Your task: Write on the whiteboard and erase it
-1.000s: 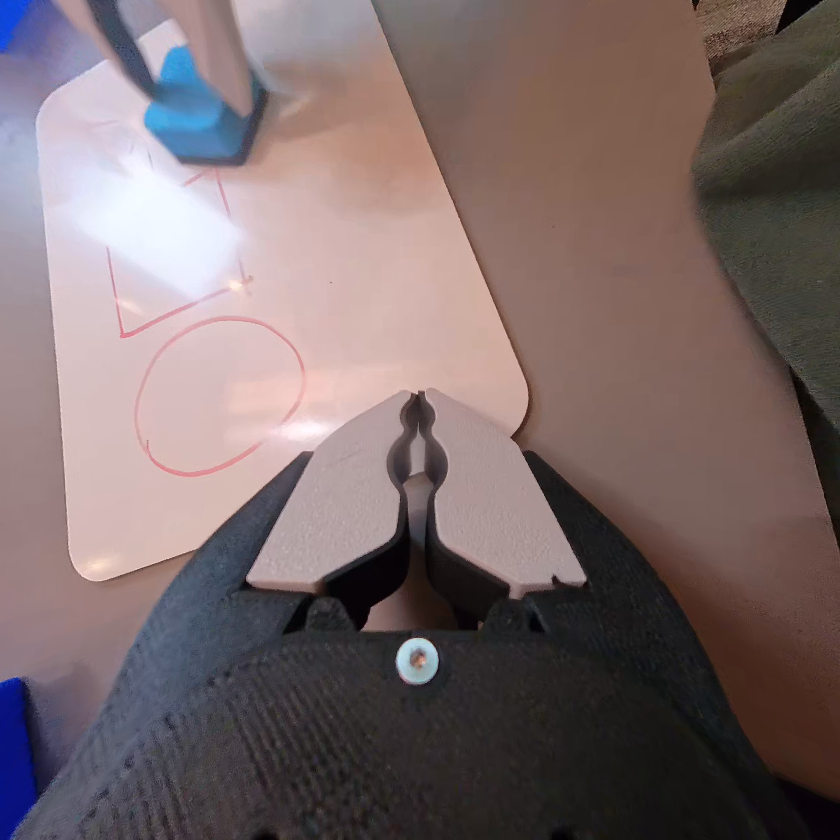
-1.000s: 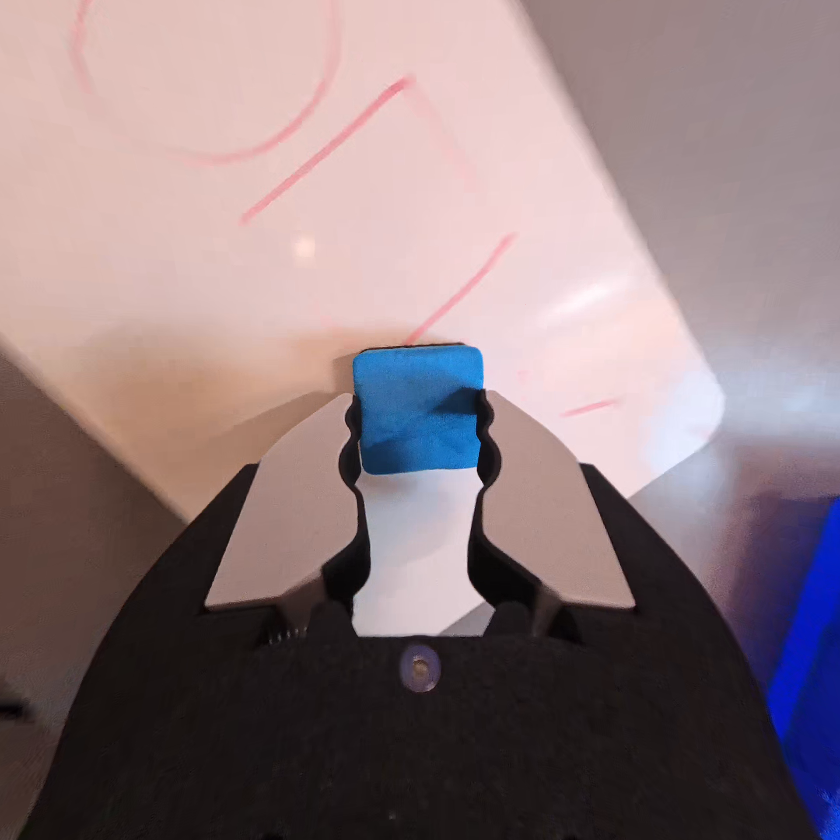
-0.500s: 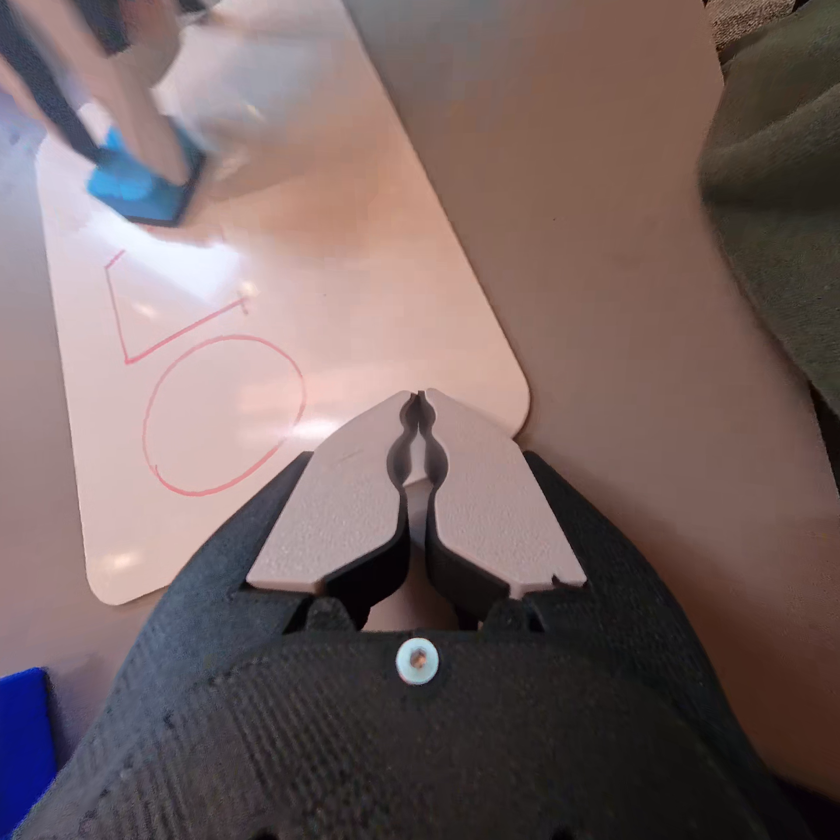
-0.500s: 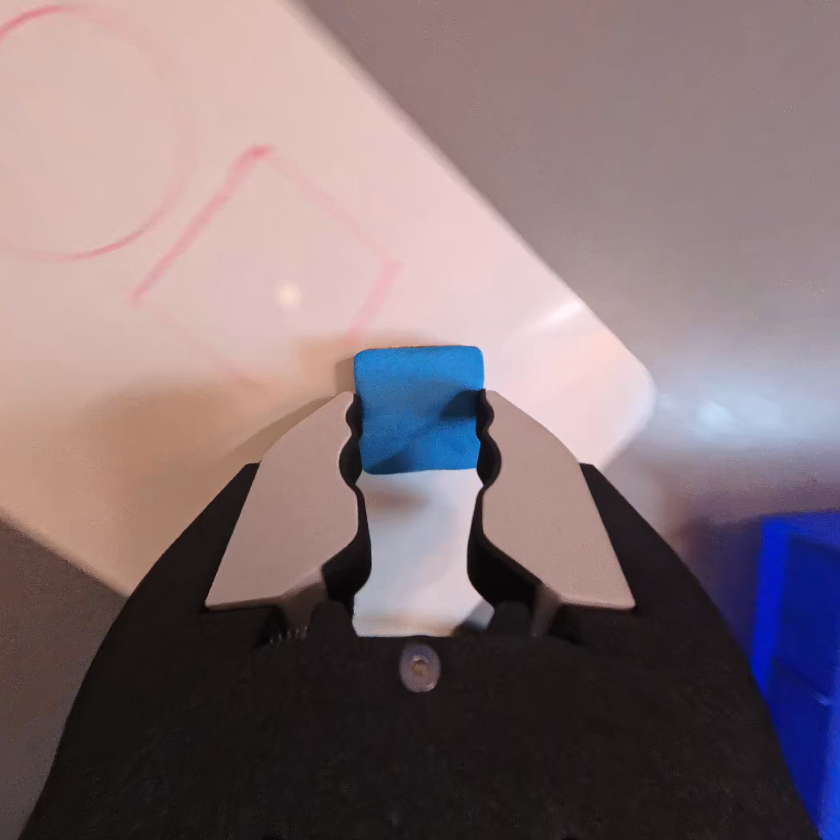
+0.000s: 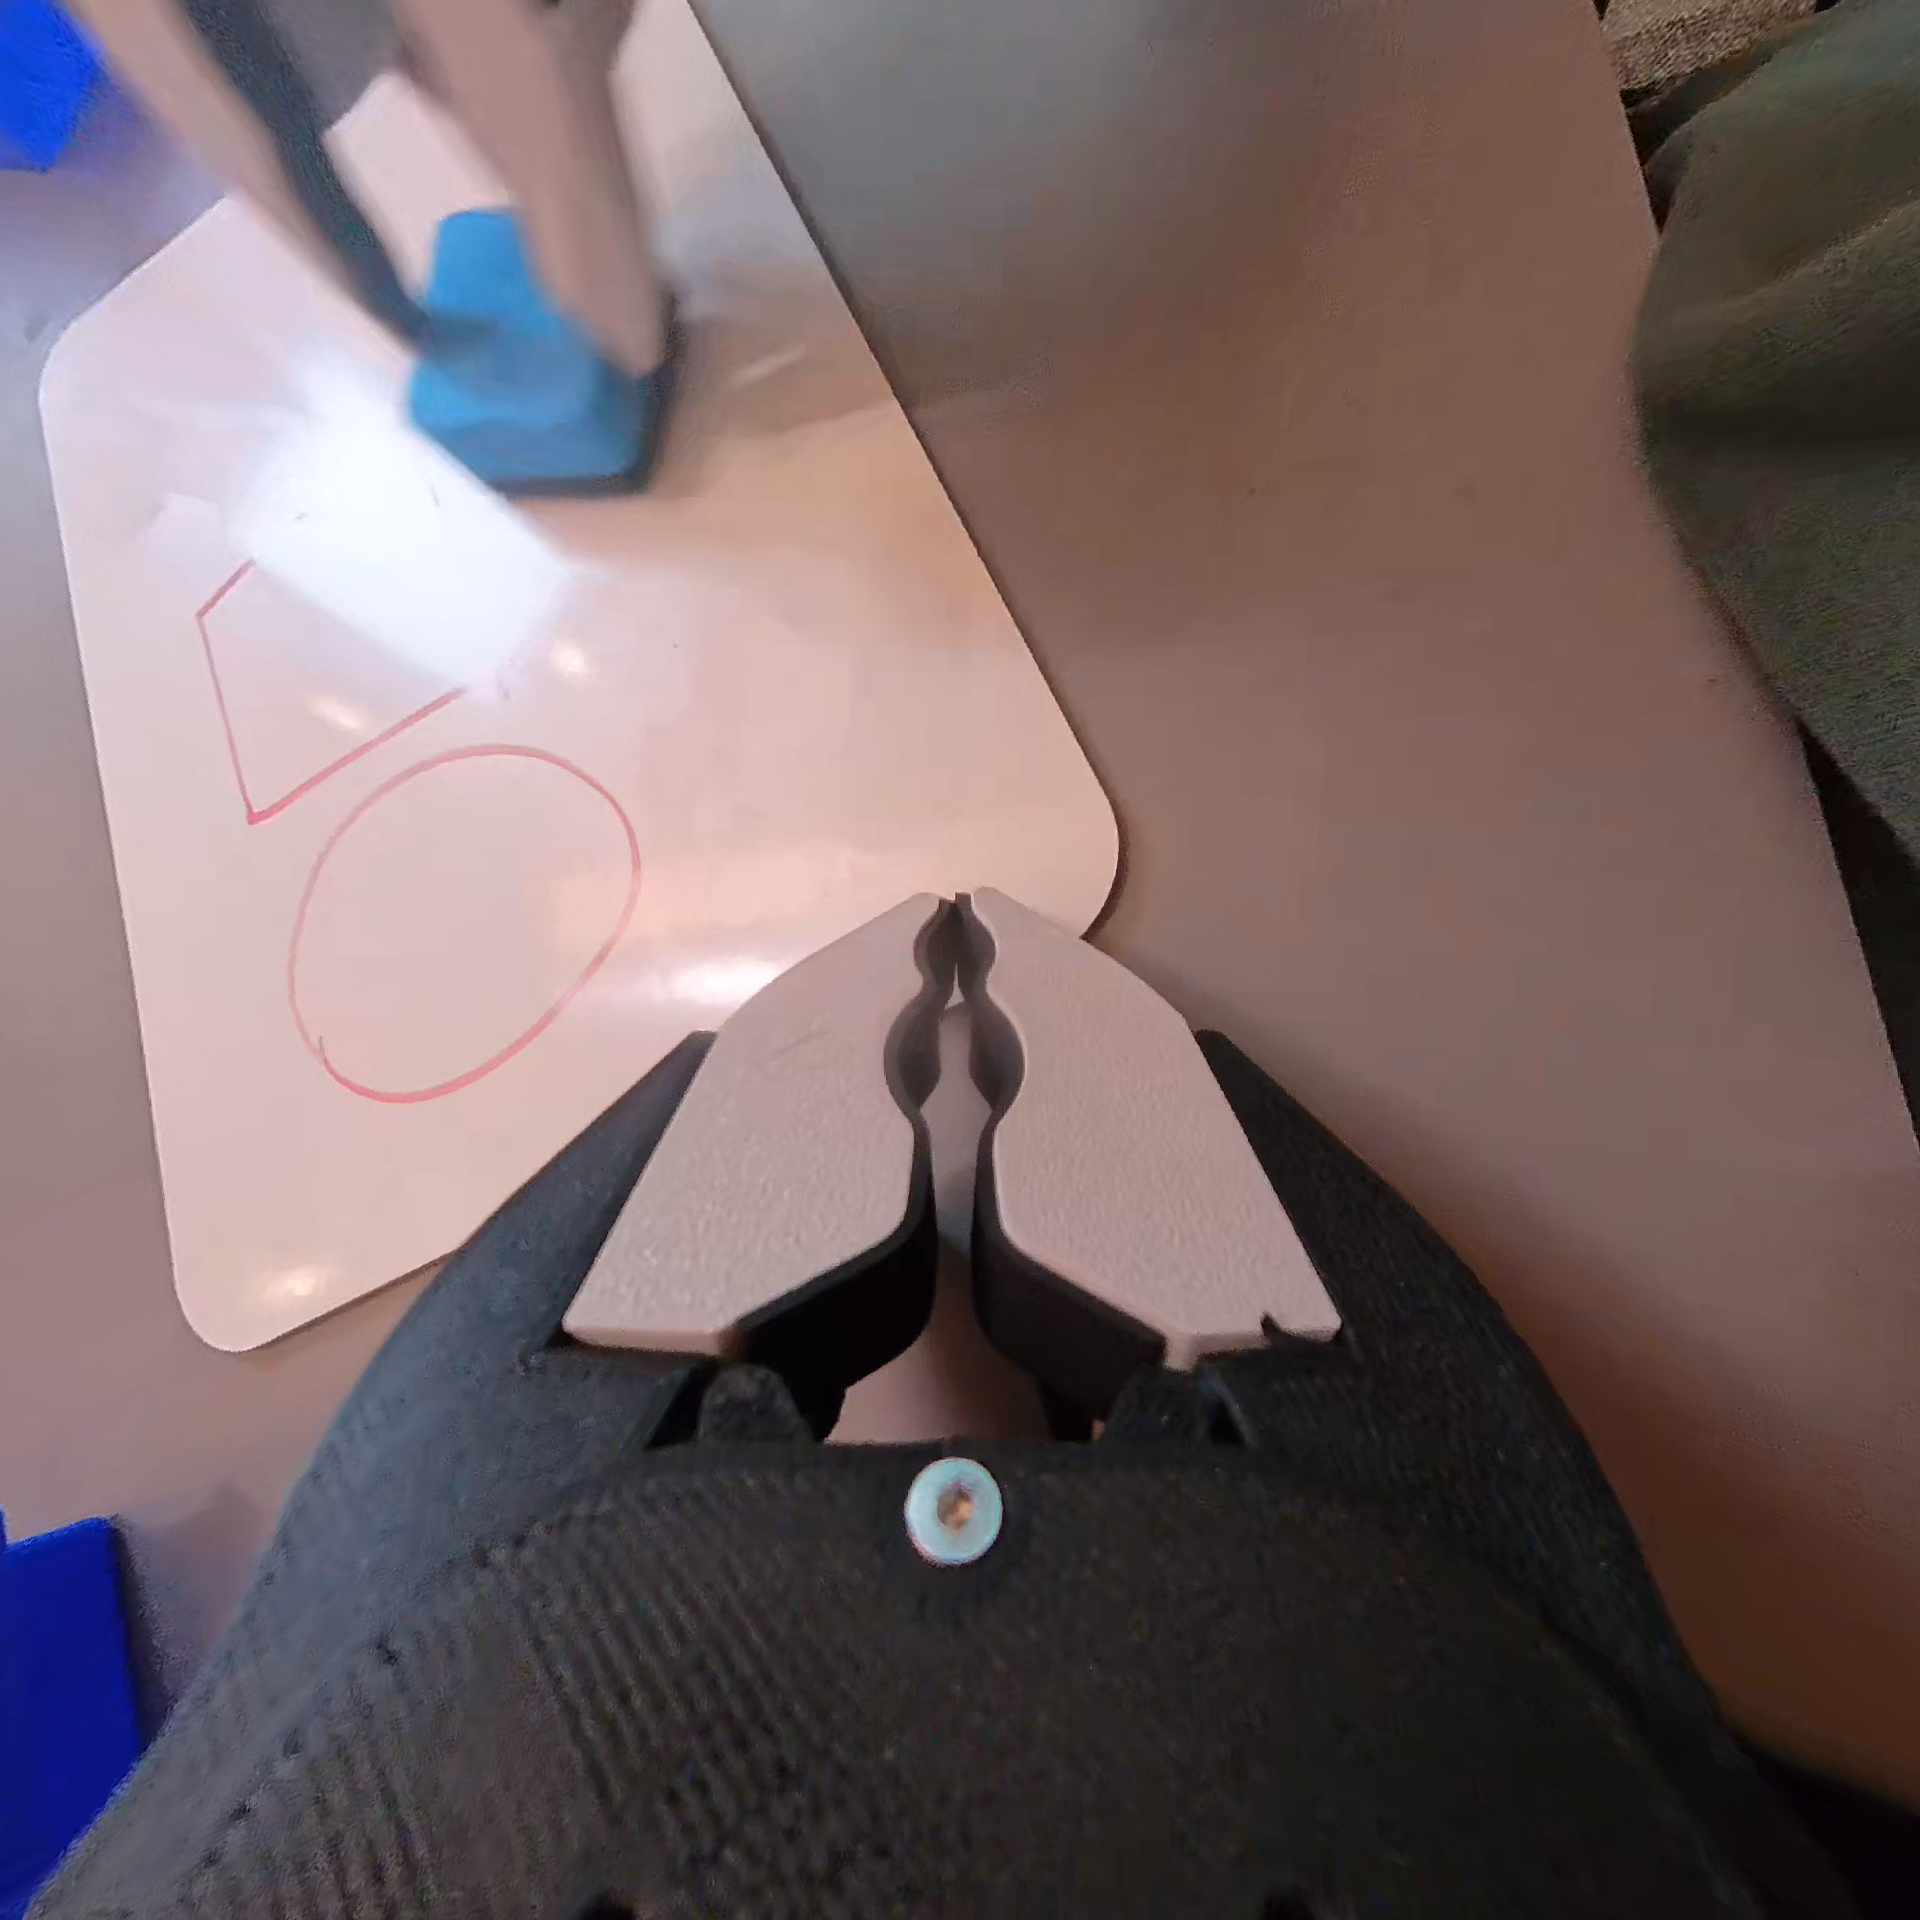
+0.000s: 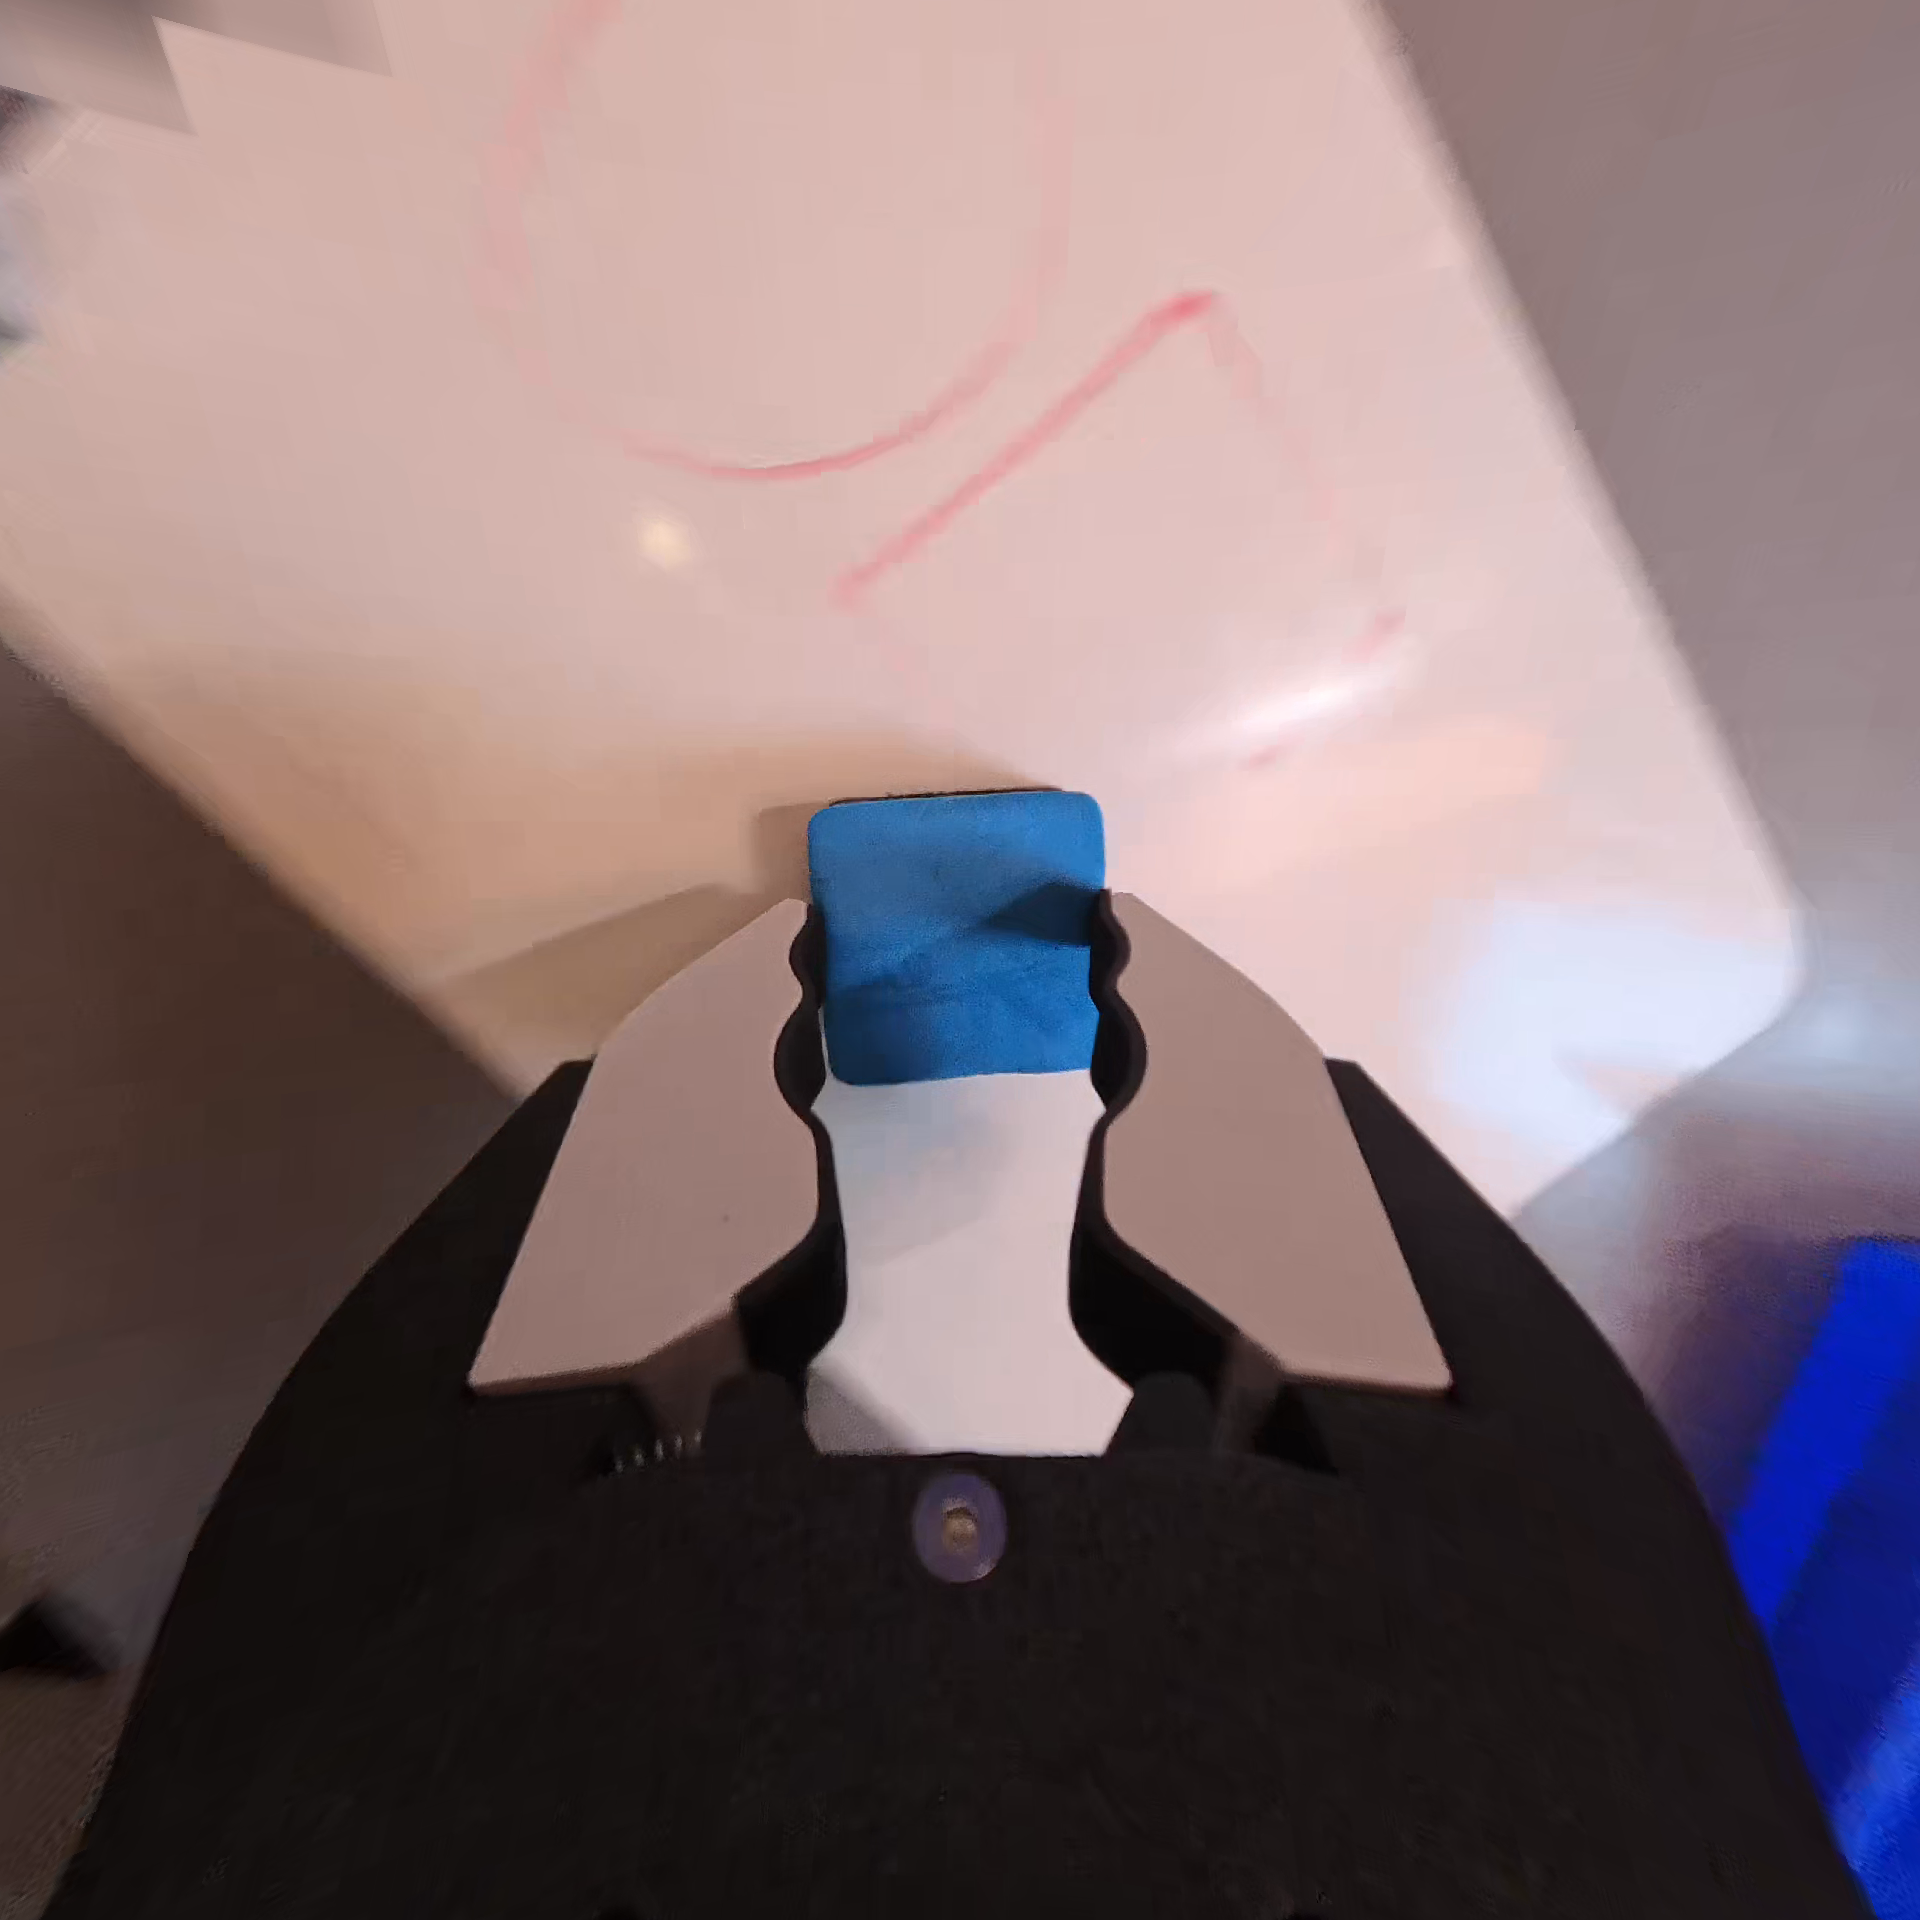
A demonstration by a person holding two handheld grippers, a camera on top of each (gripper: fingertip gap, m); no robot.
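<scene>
While my right claw (image 6: 951,971) is clamped on the blue eraser (image 6: 954,940) and presses it to the whiteboard (image 5: 727,665), I judge we are mid-erase: a partly wiped red square (image 5: 312,707) and a whole red circle (image 5: 462,920) remain. Next I'd sweep toward them with steady pressure. My left claw (image 5: 958,904) is closed and empty at the board's near corner. The board lies flat on a plain brown tabletop (image 5: 1351,623).

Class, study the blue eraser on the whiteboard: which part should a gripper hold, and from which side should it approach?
Grip the blue eraser by its two upright side faces, coming from above, as the right gripper does: its dark wiping face must stay flat on the whiteboard.
</scene>
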